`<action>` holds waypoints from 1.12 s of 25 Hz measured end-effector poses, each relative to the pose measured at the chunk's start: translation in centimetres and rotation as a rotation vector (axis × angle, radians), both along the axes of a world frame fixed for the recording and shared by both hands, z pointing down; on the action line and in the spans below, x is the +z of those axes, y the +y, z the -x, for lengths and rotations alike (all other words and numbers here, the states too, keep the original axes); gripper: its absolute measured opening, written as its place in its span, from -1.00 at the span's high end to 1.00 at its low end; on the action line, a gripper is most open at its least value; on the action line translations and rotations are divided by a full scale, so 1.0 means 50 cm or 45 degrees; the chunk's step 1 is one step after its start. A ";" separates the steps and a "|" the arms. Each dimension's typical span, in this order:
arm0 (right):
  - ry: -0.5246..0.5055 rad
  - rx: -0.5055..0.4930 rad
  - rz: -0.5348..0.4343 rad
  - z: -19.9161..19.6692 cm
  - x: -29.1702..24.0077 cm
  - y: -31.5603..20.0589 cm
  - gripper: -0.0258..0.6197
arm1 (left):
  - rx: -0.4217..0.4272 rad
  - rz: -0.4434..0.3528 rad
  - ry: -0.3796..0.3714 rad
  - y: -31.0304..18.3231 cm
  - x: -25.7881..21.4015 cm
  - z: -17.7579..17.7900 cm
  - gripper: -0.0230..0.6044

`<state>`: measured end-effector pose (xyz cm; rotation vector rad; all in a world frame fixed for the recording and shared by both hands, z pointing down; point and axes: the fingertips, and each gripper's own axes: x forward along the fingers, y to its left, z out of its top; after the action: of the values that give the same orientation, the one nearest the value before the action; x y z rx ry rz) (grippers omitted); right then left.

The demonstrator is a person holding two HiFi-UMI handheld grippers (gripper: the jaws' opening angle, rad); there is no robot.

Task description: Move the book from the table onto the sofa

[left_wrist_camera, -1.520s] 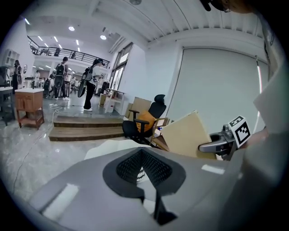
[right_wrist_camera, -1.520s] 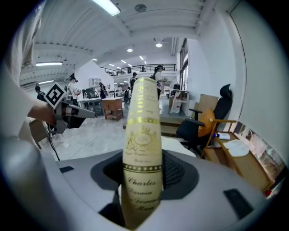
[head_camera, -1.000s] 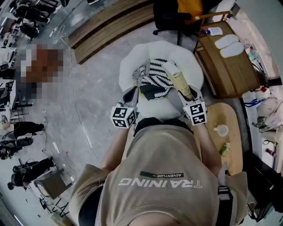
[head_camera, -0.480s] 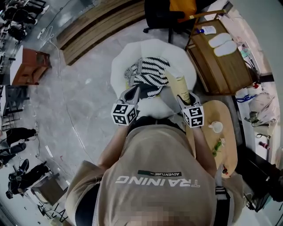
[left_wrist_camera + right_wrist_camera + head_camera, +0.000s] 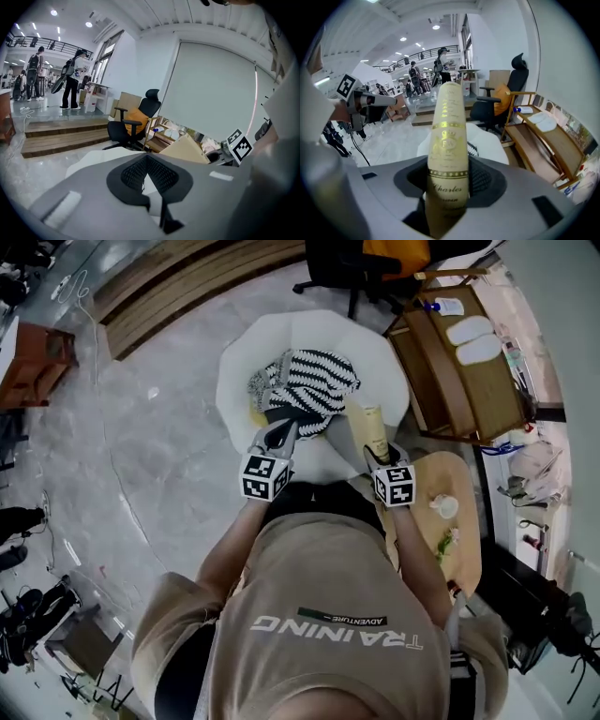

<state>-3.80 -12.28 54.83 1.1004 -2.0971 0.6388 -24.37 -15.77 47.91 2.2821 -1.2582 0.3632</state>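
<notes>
A cream book with gold print stands spine-up in my right gripper, whose jaws are shut on its lower end. In the right gripper view the book's spine rises straight out of the gripper. It hangs over the near right part of the round white sofa. My left gripper is shut and holds nothing, its tip over the sofa's near left side beside a black-and-white striped throw. The left gripper view shows its pads closed together and the tan book off to the right.
A low oval wooden table with a small cup and a plant sits at my right. Behind it is a wooden shelf rack. A black office chair stands beyond the sofa. Grey floor and wooden steps lie to the left.
Both grippers have sunk toward the sofa, the right one still holding the book. The head view has shifted, so the sofa now sits higher and further left in it.
</notes>
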 end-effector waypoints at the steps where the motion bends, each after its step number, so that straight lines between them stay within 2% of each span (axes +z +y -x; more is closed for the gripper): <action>1: 0.006 -0.008 0.035 0.002 0.024 0.004 0.29 | 0.002 0.018 0.001 -0.002 0.015 0.000 0.95; 5: 0.030 -0.018 0.214 -0.019 0.142 0.020 0.29 | 0.028 0.055 -0.056 -0.008 0.062 -0.005 0.95; 9: -0.009 0.083 0.333 -0.045 0.249 -0.006 0.29 | 0.041 0.070 -0.139 -0.018 0.099 0.008 0.95; 13: -0.057 0.190 0.396 -0.045 0.356 -0.029 0.29 | 0.060 0.120 -0.187 -0.021 0.169 0.010 0.96; 15: -0.081 0.240 0.419 -0.039 0.411 -0.039 0.29 | 0.041 0.145 -0.173 -0.029 0.208 -0.002 0.96; 18: -0.162 0.338 0.507 -0.011 0.492 -0.005 0.29 | -0.005 0.232 -0.119 -0.009 0.274 -0.018 0.96; 23: -0.282 0.426 0.634 0.032 0.603 0.050 0.29 | 0.035 0.362 -0.087 0.041 0.413 -0.048 0.95; 28: -0.423 0.627 0.782 0.030 0.744 0.090 0.28 | 0.035 0.441 -0.098 0.056 0.516 -0.050 0.95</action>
<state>-5.28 -7.80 92.01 1.1918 -1.6738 1.6692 -21.89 -12.98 73.74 2.0074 -1.1032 0.6320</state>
